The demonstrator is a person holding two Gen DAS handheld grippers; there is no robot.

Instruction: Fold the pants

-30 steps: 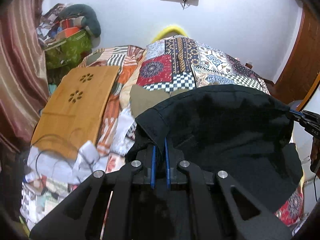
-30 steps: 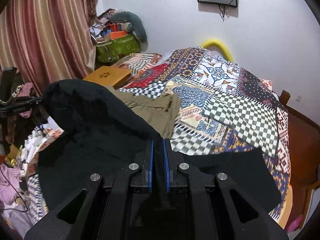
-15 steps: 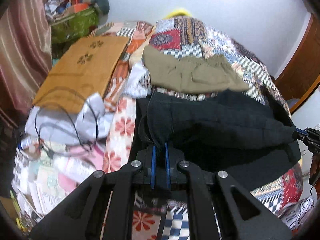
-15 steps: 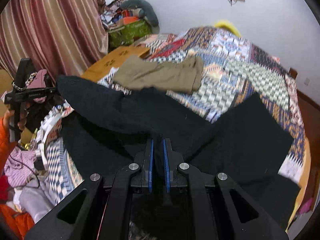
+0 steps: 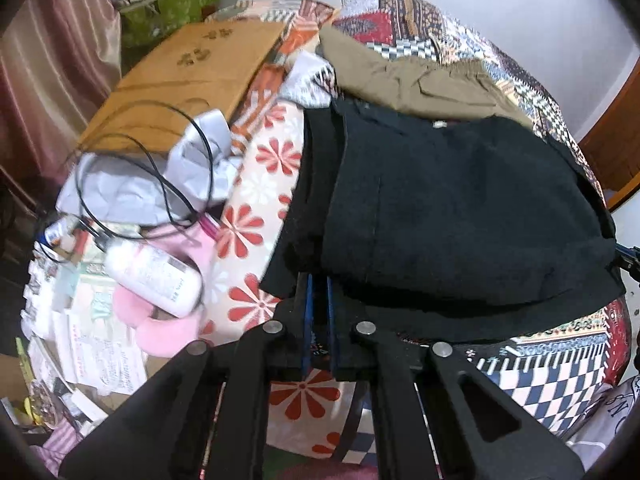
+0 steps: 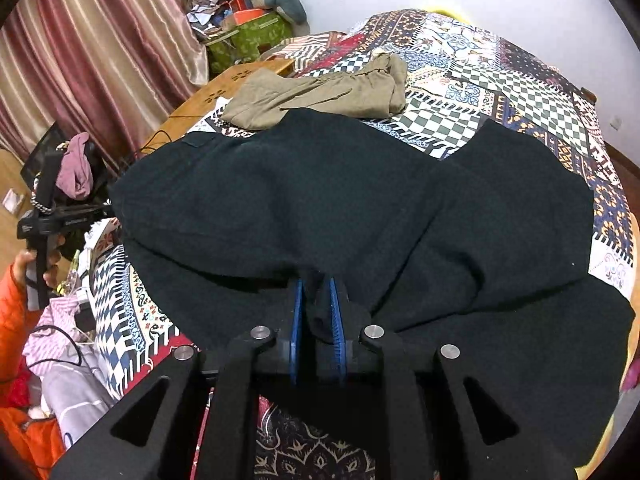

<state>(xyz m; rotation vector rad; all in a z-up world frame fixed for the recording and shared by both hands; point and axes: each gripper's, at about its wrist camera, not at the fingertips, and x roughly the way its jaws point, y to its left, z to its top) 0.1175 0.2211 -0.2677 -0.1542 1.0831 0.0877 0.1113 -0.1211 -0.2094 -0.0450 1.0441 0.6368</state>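
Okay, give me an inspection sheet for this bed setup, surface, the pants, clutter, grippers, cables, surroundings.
Surface: patchwork bedspread covering the bed.
Job's things: black pants folded over, lying flat; olive pants lying beyond them.
Clutter: white bottle, pink slipper, papers, wooden lap table.
Grippers: left gripper shut on black pants edge; right gripper opening, fabric between its fingers.
Cables: black cable looped over the clutter.
Surroundings: striped curtain, white wall, green bag.

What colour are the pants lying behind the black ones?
Olive-brown pants, seen best in the right wrist view.
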